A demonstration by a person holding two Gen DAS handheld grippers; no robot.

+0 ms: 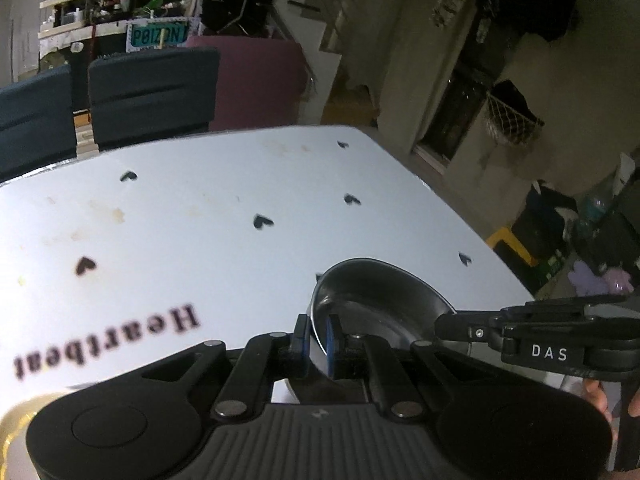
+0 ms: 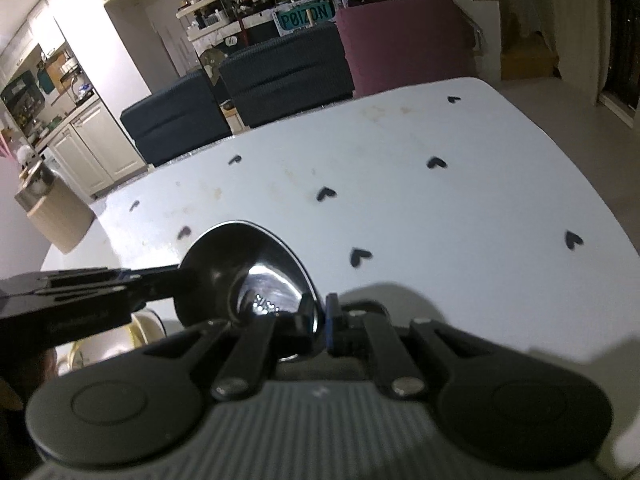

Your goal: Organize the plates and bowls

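Gripper housings fill the bottom of both wrist views. At the left, the left gripper (image 1: pixel 316 342) is seen pinched on the near rim of a steel bowl (image 1: pixel 380 304), one pad outside the wall and one inside. At the right, the right gripper (image 2: pixel 320 322) is clamped on the opposite rim of the same bowl (image 2: pixel 256 268), again with the rim between its pads. The bowl is thus held between the two grippers, directly ahead of each set of fingers, above the white table (image 1: pixel 200 208) printed with hearts; contact with the table cannot be confirmed. No long axis is present, the bowl being round; its mouth is tilted toward the left camera, while its dark outer wall and base are presented to the right camera. Neither hand is nearer. A cream plate (image 2: pixel 148 328) lies below the bowl, partly hidden.
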